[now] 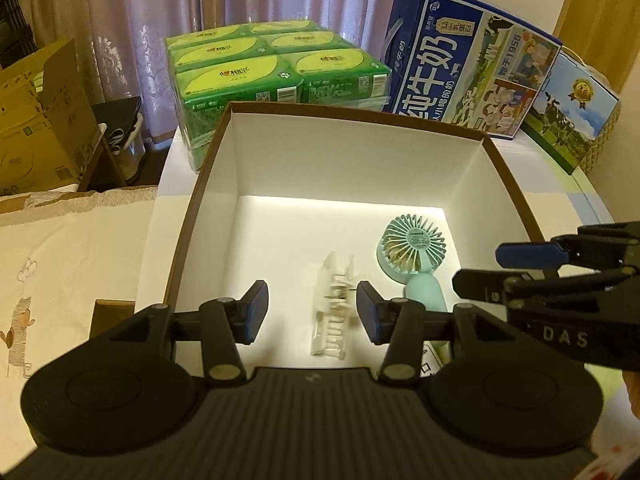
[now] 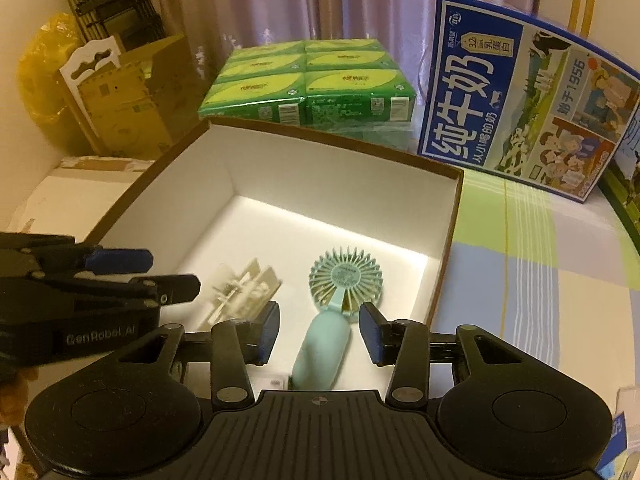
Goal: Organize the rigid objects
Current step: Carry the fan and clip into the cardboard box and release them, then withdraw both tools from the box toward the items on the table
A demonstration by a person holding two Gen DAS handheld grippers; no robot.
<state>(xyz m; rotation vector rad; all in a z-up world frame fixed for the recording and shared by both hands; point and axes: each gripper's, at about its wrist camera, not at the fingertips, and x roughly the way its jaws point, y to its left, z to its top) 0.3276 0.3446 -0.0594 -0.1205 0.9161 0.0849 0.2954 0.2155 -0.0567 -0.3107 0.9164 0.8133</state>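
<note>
In box (image 1: 240, 148): clip (image 1: 332, 312) between parted left fingers (image 1: 256, 312) | fan (image 2: 320, 344) between parted right fingers (image 2: 268, 332)

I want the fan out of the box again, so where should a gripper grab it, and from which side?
Grip the fan by its handle, coming from above with the jaws across its width. It lies flat in the box; the handle is narrow and smooth, the grille head wide and round.

Hair clip (image 1: 334, 312), seemingly, left of fan (image 1: 416, 256), both in box (image 1: 360, 148).
</note>
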